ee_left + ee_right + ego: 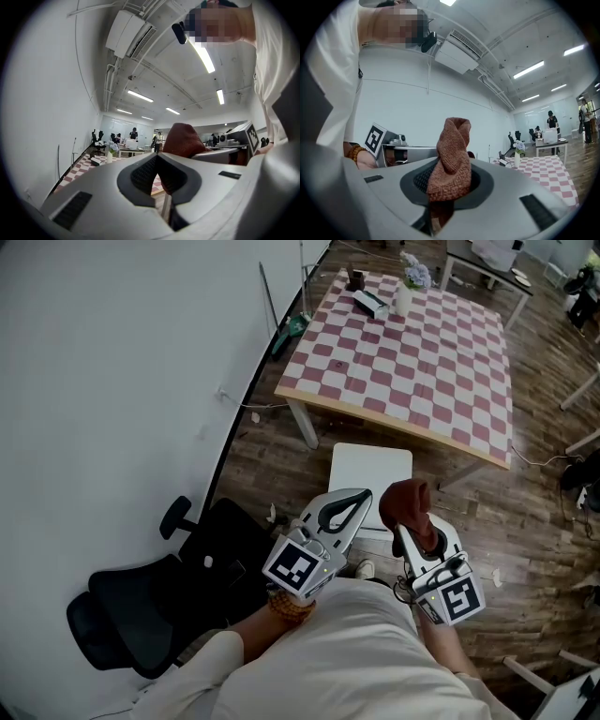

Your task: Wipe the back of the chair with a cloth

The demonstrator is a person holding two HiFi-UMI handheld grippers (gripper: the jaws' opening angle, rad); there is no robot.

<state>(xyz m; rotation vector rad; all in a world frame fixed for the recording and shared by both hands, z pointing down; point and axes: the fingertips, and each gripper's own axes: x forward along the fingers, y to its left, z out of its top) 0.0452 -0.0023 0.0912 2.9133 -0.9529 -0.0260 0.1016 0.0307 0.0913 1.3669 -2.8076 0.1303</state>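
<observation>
My right gripper (413, 523) is squeezed tight on a crumpled rust-brown woolly cloth (409, 502); the cloth sticks up out of the jaws. My left gripper (353, 504) is pinched closed with nothing in it; the two grippers sit side by side, close to my body. The black office chair with arm rests (136, 615) is down on the brown wood floor (272, 456) on my left, near the white wall (112, 381); the cloth is not touching it. A pink and white checked table (422, 362) stands further off.
</observation>
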